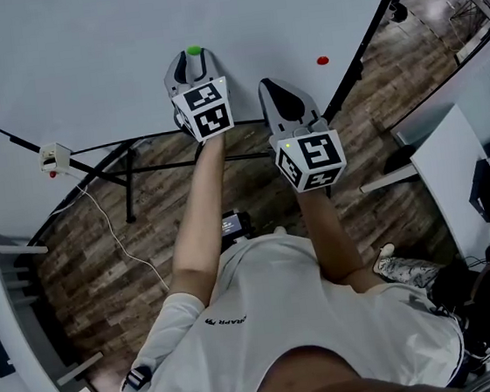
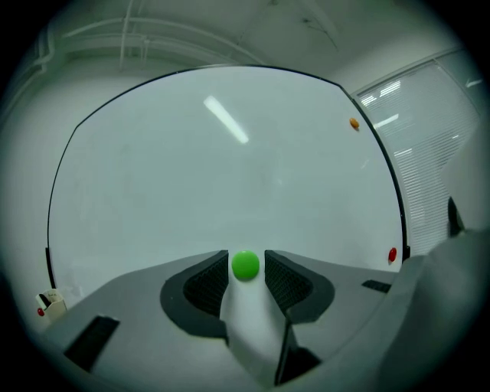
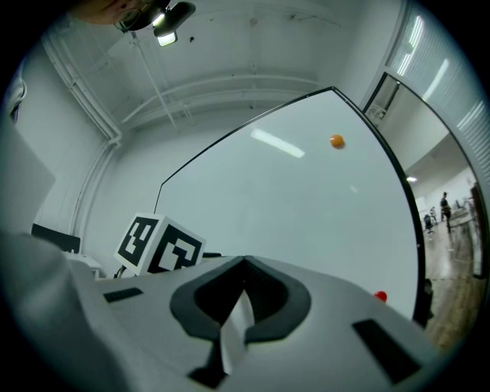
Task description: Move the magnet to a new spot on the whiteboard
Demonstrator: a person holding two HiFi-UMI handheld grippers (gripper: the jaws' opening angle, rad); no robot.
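Note:
A round green magnet (image 1: pixel 194 51) (image 2: pixel 246 265) sticks to the whiteboard (image 1: pixel 79 51) (image 2: pixel 230 168) (image 3: pixel 306 207) low down. My left gripper (image 1: pixel 194 62) (image 2: pixel 246 259) points at the board, and the magnet sits between its two fingertips. A thin gap shows on each side, so the pads are not pressing on it. My right gripper (image 1: pixel 273 89) (image 3: pixel 245 262) hangs just to the right, short of the board, its jaws closed together on nothing.
A red magnet (image 1: pixel 323 60) (image 2: pixel 393 254) (image 3: pixel 380 295) sits near the board's right edge, an orange one (image 2: pixel 354 122) (image 3: pixel 336 141) higher up. A small white box (image 1: pixel 54 157) hangs at the lower left corner. The stand's black legs (image 1: pixel 127 186) and white desks (image 1: pixel 451 150) lie below.

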